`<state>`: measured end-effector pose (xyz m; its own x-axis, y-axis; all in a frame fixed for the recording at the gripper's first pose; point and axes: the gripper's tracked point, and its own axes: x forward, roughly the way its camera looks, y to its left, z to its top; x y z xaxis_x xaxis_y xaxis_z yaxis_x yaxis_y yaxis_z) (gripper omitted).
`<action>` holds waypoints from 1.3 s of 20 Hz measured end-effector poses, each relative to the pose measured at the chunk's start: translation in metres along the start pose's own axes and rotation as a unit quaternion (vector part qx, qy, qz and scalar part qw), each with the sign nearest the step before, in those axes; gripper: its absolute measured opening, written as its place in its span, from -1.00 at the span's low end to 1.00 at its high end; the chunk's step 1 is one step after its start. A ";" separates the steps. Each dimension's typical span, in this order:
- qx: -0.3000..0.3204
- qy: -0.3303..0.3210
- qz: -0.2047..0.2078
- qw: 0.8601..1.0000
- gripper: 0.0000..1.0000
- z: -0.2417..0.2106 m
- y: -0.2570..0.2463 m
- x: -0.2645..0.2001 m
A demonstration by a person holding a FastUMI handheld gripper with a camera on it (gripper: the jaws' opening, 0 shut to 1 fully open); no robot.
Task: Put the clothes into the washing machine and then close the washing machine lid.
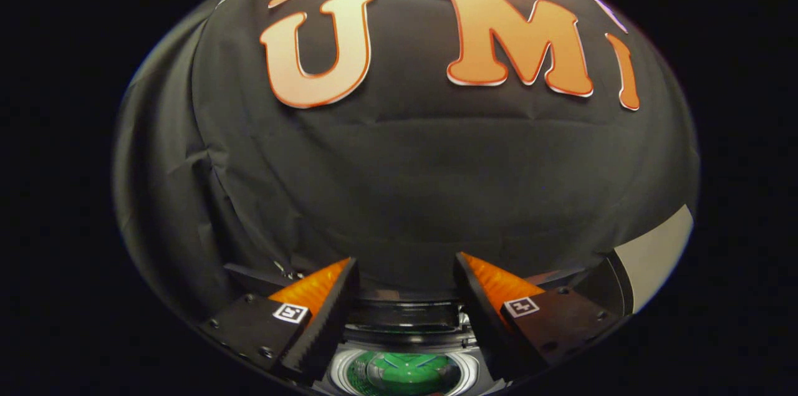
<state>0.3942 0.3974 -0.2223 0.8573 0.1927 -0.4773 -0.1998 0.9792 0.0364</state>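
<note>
— So where's the washing machine in all this?

— Right below the hand-held gripper, between its two fingers and a little under them. You can see the round mouth of the drum with a pale ring around it and something green down inside. Whether that green is cloth or part of the drum, I can't tell from here.

— And the lid?

— A dark curved band sits just beyond the opening, between the fingers. It could be the lid standing up, but I wouldn't swear to it. The mouth itself looks uncovered.

— Is the gripper carrying anything?

— No. The fingers stand wide apart with nothing between them. No garment hangs from either one.

— What's around it?

— Black cloth wall behind, filling most of what lies ahead, and a pale panel off beyond the right finger.

— So what would you advise for the step in hand?

— I'd judge it's either about fetching clothes or reaching for the lid. Either way, tilt down first so the opening is properly in view. If it's the lid, come at its edge squarely, pinch or hook it gently, and swing it down along its hinge instead of shoving.
</note>
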 end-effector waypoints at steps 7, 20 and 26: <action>-0.005 -0.024 0.000 1.000 0.99 -0.022 0.005 -0.044; -0.012 -0.047 0.004 0.999 0.98 -0.060 0.009 -0.089; -0.012 -0.053 0.001 0.999 0.97 -0.080 0.013 -0.105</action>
<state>0.2633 0.3849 -0.2422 0.9018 0.2022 -0.3818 -0.2123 0.9771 0.0161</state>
